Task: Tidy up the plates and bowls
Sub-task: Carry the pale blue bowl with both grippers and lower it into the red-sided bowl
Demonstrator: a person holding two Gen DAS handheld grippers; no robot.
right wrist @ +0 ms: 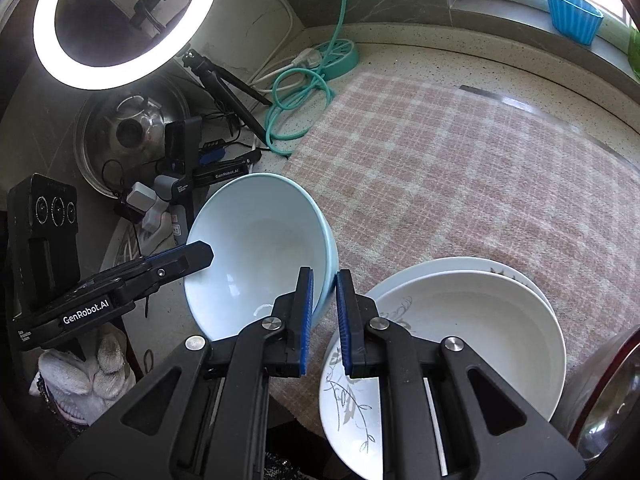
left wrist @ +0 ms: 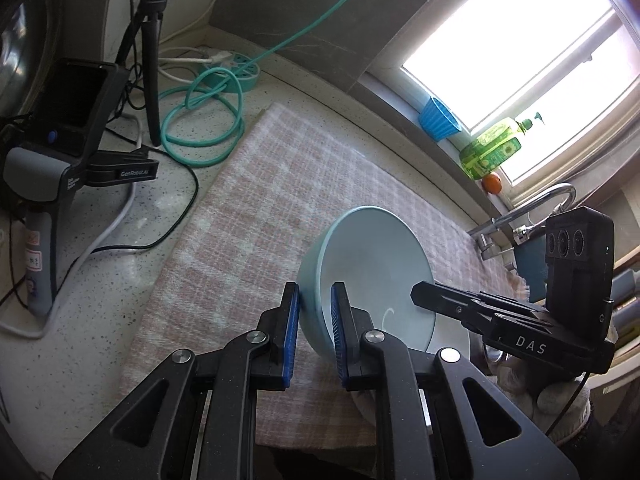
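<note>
A pale blue bowl is held tilted above the pink checked cloth. My left gripper is shut on its rim, one pad inside and one outside. My right gripper is shut on the opposite rim of the same bowl. The right gripper also shows in the left wrist view, and the left gripper shows in the right wrist view. A white bowl sits on a flower-patterned plate at the cloth's near right.
A ring light on a tripod, a teal cable coil, a power strip and a spare gripper on a stand crowd the left counter. A blue cup, a soap bottle and a faucet stand by the window.
</note>
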